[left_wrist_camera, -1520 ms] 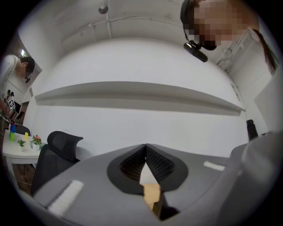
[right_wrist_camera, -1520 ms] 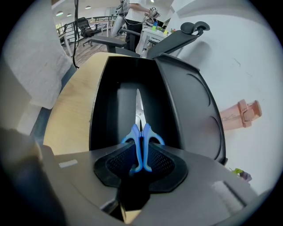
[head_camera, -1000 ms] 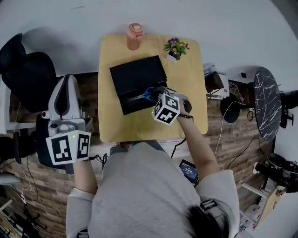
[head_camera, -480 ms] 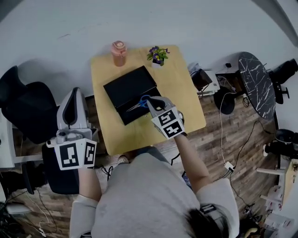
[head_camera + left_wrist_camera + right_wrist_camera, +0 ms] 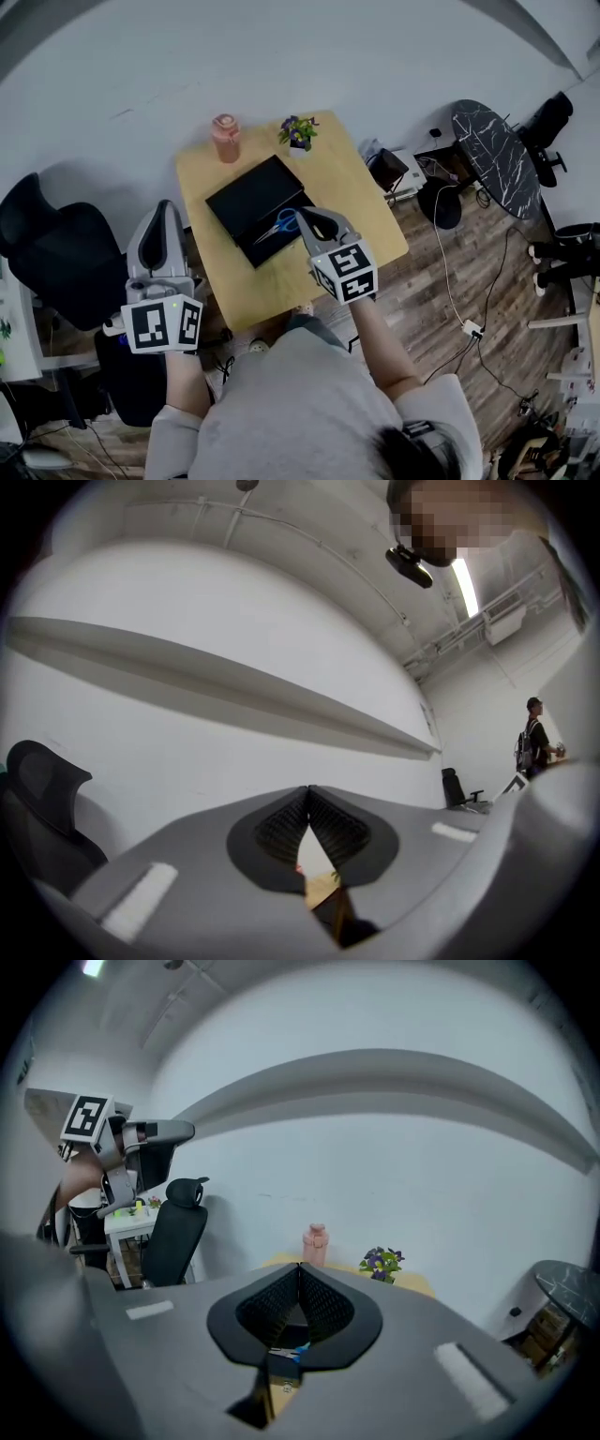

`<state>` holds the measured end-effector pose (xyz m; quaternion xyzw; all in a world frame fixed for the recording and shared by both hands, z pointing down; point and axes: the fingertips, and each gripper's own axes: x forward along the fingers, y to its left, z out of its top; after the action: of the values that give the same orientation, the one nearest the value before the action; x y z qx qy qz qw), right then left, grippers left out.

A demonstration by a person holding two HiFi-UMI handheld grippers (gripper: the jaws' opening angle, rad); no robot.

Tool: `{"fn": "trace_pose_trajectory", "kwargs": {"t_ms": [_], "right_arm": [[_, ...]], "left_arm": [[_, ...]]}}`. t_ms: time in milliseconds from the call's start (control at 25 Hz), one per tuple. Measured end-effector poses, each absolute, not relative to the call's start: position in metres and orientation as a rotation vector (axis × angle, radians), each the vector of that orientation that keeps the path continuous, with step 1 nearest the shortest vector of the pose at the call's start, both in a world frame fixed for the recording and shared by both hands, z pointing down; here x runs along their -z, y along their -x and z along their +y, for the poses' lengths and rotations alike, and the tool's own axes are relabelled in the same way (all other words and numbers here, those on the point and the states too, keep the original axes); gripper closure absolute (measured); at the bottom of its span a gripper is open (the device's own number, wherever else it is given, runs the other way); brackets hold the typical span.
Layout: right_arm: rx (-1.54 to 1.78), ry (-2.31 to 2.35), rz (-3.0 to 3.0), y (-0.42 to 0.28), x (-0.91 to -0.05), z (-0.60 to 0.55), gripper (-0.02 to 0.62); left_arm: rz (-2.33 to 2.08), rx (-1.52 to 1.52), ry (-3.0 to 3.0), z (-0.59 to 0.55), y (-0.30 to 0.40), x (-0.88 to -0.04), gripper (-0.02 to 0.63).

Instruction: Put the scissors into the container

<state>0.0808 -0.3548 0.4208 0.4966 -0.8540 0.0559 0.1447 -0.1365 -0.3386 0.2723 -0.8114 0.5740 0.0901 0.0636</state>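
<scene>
1. The worktop (image 5: 370,220) carries a black container (image 5: 246,199), with a pink bottle (image 5: 225,138) and a pot of purple flowers (image 5: 297,131) along its far edge. A black chair (image 5: 47,253) stands off its left side and a round marble table (image 5: 492,145) off its right, both on the wood-plank floor (image 5: 441,309).
2. The scissors (image 5: 279,225), blue-handled, lie in the container near its right front corner. They seem to lie flat on its bottom, though from this height that is hard to confirm.
3. The right tool (image 5: 305,216) hangs above the worktop, and from the head its tips appear just beside the scissors' handles. Its own view shows the jaws met at the tips with nothing between them, and the scissors far below.
4. The left tool (image 5: 162,211) is held off the worktop's left edge, near the black chair. Its jaws are closed tip to tip and empty.
5. Only the right gripper view shows the left tool from the side, raised beside the chair. Only the left gripper view shows a person (image 5: 534,733) standing far off and a second office chair (image 5: 459,785).
6. A second ago the right tool sat low over the container at the scissors. Now it is higher and drawn back toward the person, and the worktop looks smaller from the head. The scissors lie where they did, and the left tool is on the same side
</scene>
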Motion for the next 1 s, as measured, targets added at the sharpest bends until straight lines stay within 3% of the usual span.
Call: {"fn": "trace_pose_trajectory", "kwargs": {"t_ms": [1000], "right_arm": [[0.152, -1.915, -2.514, -0.117, -0.293, -0.251, 0.591]], "left_arm": [[1.521, -0.335, 2.551, -0.282, 0.111, -0.258, 0.546]]}}
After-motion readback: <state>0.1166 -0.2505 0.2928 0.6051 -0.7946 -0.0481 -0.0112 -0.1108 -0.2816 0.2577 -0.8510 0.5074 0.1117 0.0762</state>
